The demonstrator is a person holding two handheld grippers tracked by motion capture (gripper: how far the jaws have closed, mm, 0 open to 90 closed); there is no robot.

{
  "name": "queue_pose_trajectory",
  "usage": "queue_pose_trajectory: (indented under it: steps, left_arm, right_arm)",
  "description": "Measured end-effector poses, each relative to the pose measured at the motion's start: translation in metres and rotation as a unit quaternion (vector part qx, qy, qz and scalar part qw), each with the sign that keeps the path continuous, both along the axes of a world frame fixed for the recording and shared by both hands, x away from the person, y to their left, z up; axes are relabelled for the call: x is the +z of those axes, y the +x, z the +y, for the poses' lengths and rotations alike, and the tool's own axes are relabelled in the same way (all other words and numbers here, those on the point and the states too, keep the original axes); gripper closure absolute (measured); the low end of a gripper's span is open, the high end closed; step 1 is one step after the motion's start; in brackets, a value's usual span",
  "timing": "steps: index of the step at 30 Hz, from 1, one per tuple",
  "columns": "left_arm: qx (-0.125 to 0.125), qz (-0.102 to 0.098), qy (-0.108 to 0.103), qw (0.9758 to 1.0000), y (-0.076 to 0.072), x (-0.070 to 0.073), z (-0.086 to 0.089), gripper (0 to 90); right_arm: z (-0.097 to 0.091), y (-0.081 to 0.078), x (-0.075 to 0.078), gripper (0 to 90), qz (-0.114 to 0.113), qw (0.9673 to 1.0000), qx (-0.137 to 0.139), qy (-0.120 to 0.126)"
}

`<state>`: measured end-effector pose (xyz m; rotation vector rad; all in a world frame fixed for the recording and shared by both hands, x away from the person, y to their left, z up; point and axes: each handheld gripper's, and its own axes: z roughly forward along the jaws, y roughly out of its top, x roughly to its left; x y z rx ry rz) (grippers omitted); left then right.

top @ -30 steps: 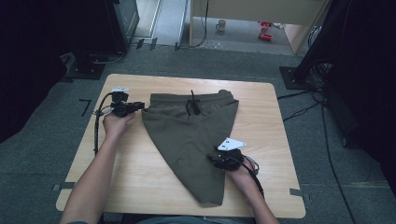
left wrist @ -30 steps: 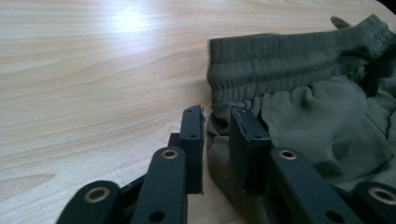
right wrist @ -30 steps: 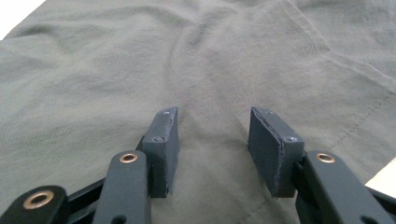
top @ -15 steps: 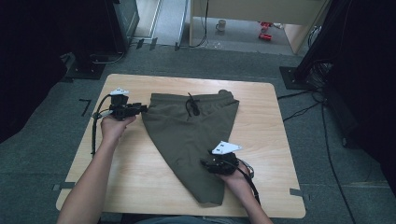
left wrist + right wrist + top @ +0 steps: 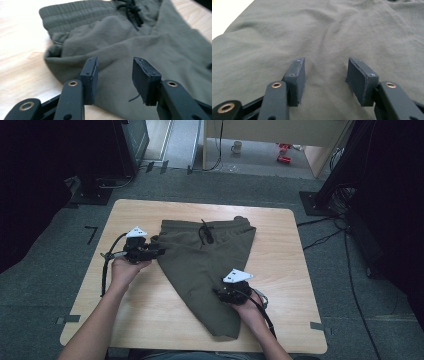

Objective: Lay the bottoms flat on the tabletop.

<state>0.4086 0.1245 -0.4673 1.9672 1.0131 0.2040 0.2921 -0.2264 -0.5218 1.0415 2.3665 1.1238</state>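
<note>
Olive-green shorts (image 5: 205,265) lie folded on the wooden table (image 5: 135,315), waistband at the far side, with a dark drawstring (image 5: 206,234) on top. My left gripper (image 5: 159,252) sits at the shorts' left edge, just below the waistband corner. In the left gripper view its jaws (image 5: 115,75) have just been opening and stand open over the shorts (image 5: 130,42), with nothing pinched between them. My right gripper (image 5: 220,292) rests over the narrow lower leg. Its jaws (image 5: 325,75) are apart above the cloth (image 5: 324,32), which lies flat beneath them.
Bare table runs along both sides of the shorts and at the front left. On the floor beyond the table stand a mug (image 5: 235,147) and a small red object (image 5: 284,152). Black equipment stands flank the table, and cables (image 5: 325,237) trail off to the right.
My left gripper has slid toward me and slightly right along the shorts' left edge. The right gripper has barely shifted. The shorts lie as before.
</note>
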Motion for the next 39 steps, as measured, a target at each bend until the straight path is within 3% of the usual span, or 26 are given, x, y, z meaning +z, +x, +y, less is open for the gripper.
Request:
queue_pose_trajectory:
  steps: [2,7,11,29,35,37,39]
  left_arm:
    - [-0.014,0.008,-0.005,0.9999,-0.004,-0.003,-0.003,55.5]
    - [-0.043,0.020,0.014,0.9988,-0.009,-0.013,-0.018,51.9]
    - [-0.041,0.022,0.009,0.9989,-0.010,-0.015,-0.020,49.6]
    - [0.012,0.024,-0.002,0.9997,0.000,-0.019,0.005,41.2]
    - [0.018,0.015,0.022,0.9995,0.001,-0.021,0.007,41.2]
    - [0.019,0.014,0.022,0.9995,0.002,-0.021,0.009,41.1]
    - [0.022,0.015,0.019,0.9995,0.002,-0.021,0.011,41.2]
  right_arm:
    - [0.001,0.002,0.000,49.0,-0.001,1.0000,-0.002,0.001]
    - [0.005,0.011,0.000,50.5,-0.003,0.9999,-0.015,0.000]
    - [0.004,0.023,0.000,50.5,-0.001,0.9998,-0.021,0.001]
    - [0.010,0.098,0.000,51.9,-0.003,0.9974,-0.072,0.004]
    - [0.012,0.105,0.000,50.6,-0.001,0.9973,-0.073,0.006]
    - [0.009,0.108,0.003,50.1,0.009,0.9973,-0.072,0.014]
    - [0.004,0.110,0.008,50.5,0.001,0.9969,-0.076,0.021]
